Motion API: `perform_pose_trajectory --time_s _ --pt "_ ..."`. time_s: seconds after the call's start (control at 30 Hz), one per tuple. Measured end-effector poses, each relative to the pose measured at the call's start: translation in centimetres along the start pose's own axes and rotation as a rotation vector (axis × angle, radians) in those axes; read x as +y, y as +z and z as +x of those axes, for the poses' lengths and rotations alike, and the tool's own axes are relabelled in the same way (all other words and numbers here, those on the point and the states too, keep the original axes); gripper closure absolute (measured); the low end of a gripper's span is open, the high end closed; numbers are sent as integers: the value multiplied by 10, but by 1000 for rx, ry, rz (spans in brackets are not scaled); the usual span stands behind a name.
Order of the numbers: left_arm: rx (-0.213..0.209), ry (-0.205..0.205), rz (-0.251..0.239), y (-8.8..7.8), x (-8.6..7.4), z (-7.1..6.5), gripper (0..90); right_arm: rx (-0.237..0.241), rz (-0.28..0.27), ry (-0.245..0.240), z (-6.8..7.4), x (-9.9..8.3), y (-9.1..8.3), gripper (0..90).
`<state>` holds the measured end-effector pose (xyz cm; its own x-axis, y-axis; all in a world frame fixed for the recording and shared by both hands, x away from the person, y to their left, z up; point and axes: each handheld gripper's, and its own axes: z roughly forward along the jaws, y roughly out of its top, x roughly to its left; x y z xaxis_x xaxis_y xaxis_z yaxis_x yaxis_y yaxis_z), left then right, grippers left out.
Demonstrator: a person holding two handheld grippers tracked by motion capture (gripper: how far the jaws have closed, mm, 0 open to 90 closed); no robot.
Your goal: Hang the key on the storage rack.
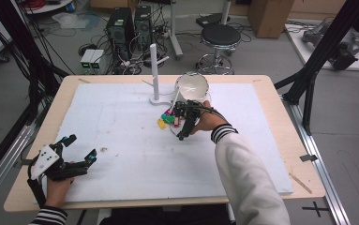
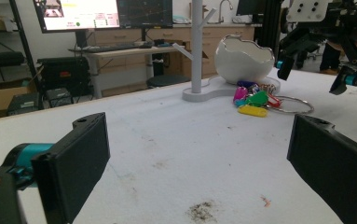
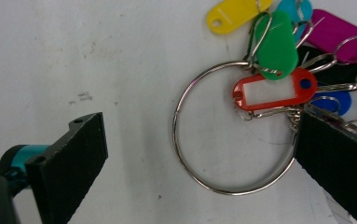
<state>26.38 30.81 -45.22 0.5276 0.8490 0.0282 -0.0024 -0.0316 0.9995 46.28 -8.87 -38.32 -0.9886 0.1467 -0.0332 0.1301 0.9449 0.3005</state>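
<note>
A bunch of coloured key tags (image 1: pixel 168 119) on a large metal ring (image 3: pixel 234 128) lies on the white foam board (image 1: pixel 121 154), in front of a white eggshell-shaped bowl (image 1: pixel 192 86). In the right gripper view I see yellow (image 3: pixel 232 16), green (image 3: pixel 276 44), red (image 3: pixel 271 91) and magenta (image 3: pixel 334 32) tags. My right gripper (image 3: pixel 199 158) hangs open just above the ring, its right jaw over the ring's right edge. The same gripper (image 1: pixel 183 131) sits beside the tags in the high view. My left gripper (image 1: pixel 81 146) rests open and empty at the board's near left corner.
A white peg stand (image 1: pixel 154 70) rises left of the bowl, its base (image 1: pixel 156 99) close behind the tags. The left gripper view shows the stand (image 2: pixel 196 46), bowl (image 2: pixel 243 58), tags (image 2: pixel 255 98) and the right gripper (image 2: pixel 313 77) farther off. A small dirt smudge (image 1: pixel 104 150) marks the board.
</note>
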Motion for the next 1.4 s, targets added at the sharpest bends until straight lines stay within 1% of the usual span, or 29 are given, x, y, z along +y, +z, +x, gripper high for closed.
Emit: perform_pose_trajectory --time_s 0.07,0.1,0.13,0.3,0.37,0.4,0.43,0.5,0.53,0.57,0.6,0.7,0.73,0.77,0.83,0.87,0.9,0.93,1.0,1.03,1.07,1.1,1.17,1.4 --pt "0 1 0 0 0 0 61 4 9 -12 0 0 2 28" --pt "-1 1 0 0 0 0 61 8 16 -19 1 0 3 43" --pt "-1 0 0 0 0 0 61 5 38 -37 2 1 5 48" --pt "-1 0 0 0 0 0 61 5 59 -38 3 2 8 65" --pt "-1 0 0 0 0 0 61 9 82 -36 3 2 10 125" --pt "-1 1 0 0 0 0 61 9 82 -36 3 2 10 125" --pt "0 -1 0 0 0 0 61 18 88 -38 3 2 11 153" --pt "0 0 0 0 0 0 61 18 96 -36 4 3 13 166" --pt "1 0 0 0 0 0 61 27 103 -37 4 4 14 199" --pt "0 0 0 0 0 0 61 27 103 -37 4 4 14 199" --pt "0 0 0 0 0 0 61 32 108 -46 5 5 16 234" --pt "0 0 0 0 0 0 61 33 116 -48 5 6 17 259" --pt "-1 0 0 0 0 0 61 35 124 -57 5 7 17 283" --pt "0 0 0 0 0 0 61 40 133 -57 5 7 18 333" --pt "1 0 0 0 0 0 61 45 147 -65 4 8 18 377" --pt "1 0 0 0 0 0 61 45 147 -65 4 8 18 377" --pt "1 -1 0 0 0 0 61 50 159 -76 4 8 18 422" --pt "1 0 0 0 0 0 61 39 165 -83 4 8 17 435" --pt "1 -1 0 0 0 0 61 38 176 -86 5 9 18 464" --pt "1 0 0 0 0 0 61 38 176 -86 5 9 18 464" --pt "1 -1 0 0 0 0 61 37 177 -99 4 9 18 477" --pt "1 0 0 0 0 0 61 25 184 -94 5 10 18 491" --pt "1 0 0 0 0 0 61 34 188 -99 5 11 18 525" --pt "1 0 0 0 0 0 61 34 208 -119 6 11 19 594"
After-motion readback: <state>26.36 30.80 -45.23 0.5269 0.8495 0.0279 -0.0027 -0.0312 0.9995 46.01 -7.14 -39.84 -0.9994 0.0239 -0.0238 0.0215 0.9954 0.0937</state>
